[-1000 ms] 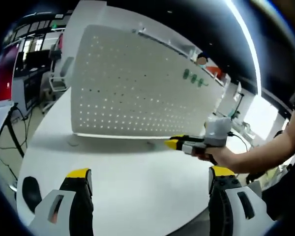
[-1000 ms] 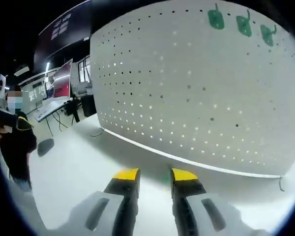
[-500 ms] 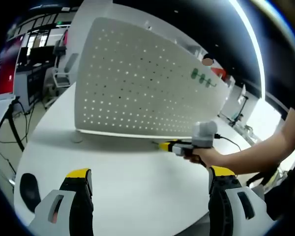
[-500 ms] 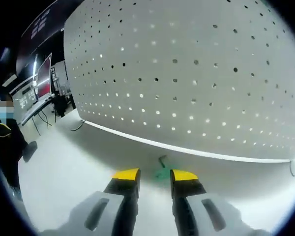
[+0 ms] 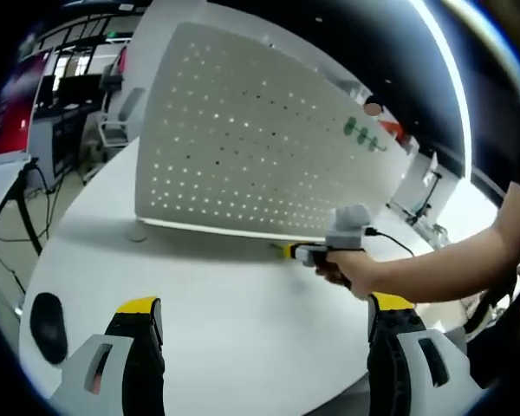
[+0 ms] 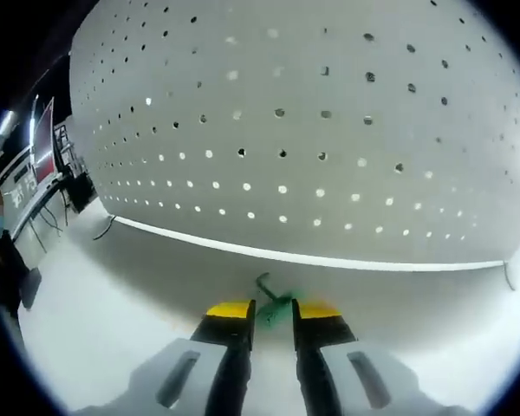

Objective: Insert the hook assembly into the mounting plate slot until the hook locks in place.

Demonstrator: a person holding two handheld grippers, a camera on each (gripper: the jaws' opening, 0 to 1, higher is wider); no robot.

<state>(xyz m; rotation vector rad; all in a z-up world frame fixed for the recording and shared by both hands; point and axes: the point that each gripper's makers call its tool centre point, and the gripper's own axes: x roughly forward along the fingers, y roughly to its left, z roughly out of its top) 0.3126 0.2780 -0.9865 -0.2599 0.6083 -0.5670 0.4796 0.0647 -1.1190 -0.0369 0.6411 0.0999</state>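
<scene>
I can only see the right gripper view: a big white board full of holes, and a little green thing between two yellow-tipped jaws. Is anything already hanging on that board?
Observer: Yes. The left gripper view shows three green hooks in a row near the far upper corner of the pegboard.
Operator: What is the other gripper doing?
Observer: The left gripper is back from the board, over the white table. Its jaws are wide apart with nothing between them.
Operator: And what is holding the one I'm looking through?
Observer: A person's hand holds the right gripper, with its tips low by the pegboard's bottom edge.
</scene>
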